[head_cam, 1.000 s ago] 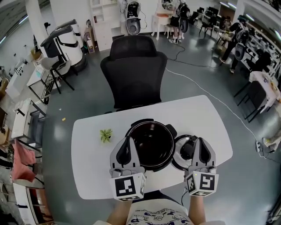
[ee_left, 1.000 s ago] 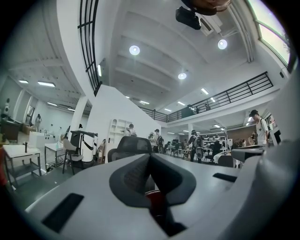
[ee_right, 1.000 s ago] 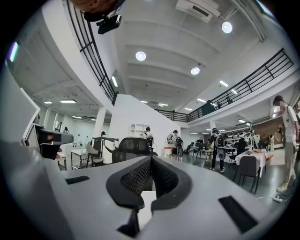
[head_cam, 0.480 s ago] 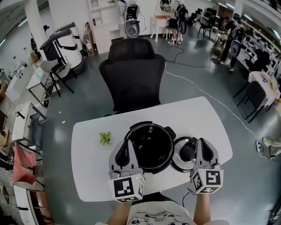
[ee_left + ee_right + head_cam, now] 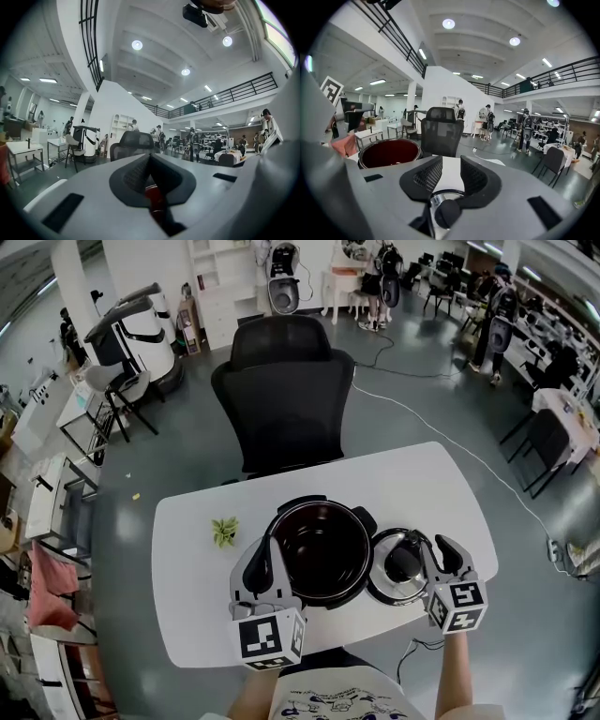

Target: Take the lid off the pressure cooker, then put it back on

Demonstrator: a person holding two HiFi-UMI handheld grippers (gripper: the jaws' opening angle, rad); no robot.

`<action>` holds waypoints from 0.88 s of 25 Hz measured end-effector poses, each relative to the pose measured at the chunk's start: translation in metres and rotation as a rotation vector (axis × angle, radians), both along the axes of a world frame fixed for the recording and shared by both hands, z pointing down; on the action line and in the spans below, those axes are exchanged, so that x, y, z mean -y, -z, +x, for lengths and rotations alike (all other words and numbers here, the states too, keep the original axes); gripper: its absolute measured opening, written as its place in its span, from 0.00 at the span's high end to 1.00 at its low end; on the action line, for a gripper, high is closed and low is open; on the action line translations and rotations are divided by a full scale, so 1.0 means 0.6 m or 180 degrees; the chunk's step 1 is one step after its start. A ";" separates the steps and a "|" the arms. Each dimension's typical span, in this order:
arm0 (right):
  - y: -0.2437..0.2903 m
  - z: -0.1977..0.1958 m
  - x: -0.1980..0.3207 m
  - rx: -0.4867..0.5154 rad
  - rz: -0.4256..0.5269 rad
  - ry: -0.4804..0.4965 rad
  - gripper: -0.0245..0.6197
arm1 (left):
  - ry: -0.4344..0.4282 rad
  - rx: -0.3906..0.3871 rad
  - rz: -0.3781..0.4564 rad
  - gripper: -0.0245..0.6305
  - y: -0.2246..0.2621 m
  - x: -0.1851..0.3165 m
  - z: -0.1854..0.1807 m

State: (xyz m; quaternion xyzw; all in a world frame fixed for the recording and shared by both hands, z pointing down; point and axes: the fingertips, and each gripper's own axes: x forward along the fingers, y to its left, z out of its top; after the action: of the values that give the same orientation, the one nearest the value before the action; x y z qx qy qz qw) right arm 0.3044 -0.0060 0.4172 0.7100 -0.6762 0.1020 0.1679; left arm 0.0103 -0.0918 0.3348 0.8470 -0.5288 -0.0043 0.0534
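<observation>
A: Step in hand?
B: Looked like grabbing the lid for the put-back. It was already off. The pot stood open, mouth up, on the counter.
A: Right claw?
B: Released, its jaws had just been opening. In the right gripper view the knob sat low between them, near the root. The pads were apart and not pressing on it, and bare counter showed between them further out.
A: Left claw?
B: Clenched, jaws together, tip right at the pot's left rim. Couldn't tell if it nipped the rim or only leaned on it.
A: Where was the lid?
B: Flat on the counter, under and just ahead of the right claw. Touching the pot or just beside it, couldn't tell which. The pot was left of the right claw and just right of the left one.
A: Which way did it point, and its long axis?
B: Knob up, rim down. It was round, so no long axis across the counter. Its one axis ran upright through the knob.
A: How to do the grab well?
B: My guess: draw back a little so the pads meet the knob, not the root. Centre it and close firmly before lifting. Lift straight, keep the lid level, carry it left over the mouth and lower it square. The left claw should steady the pot. The risk was the round knob slipping and the lid tilting.
</observation>
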 end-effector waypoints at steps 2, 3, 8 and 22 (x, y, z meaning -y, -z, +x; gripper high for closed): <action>-0.033 0.001 0.004 -0.0005 -0.0223 0.0142 0.69 | 0.0000 0.0014 -0.0015 0.94 -0.003 0.003 0.000; -0.052 0.000 0.006 -0.0002 -0.0341 0.0215 0.64 | -0.0001 0.0020 -0.0023 0.94 -0.005 0.006 0.000; -0.139 0.001 0.015 -0.0021 -0.0901 0.0507 0.54 | -0.0010 0.0025 -0.0078 0.94 -0.014 0.016 0.005; -0.305 0.019 0.025 -0.0119 -0.1823 0.0885 0.47 | 0.0012 -0.0088 -0.0190 0.94 -0.041 0.044 0.017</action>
State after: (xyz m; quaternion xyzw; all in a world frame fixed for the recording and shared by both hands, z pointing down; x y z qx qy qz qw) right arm 0.3160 -0.0212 0.6004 0.5364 -0.7074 0.2512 0.3857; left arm 0.0203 -0.1183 0.3594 0.8439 -0.5296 -0.0003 0.0859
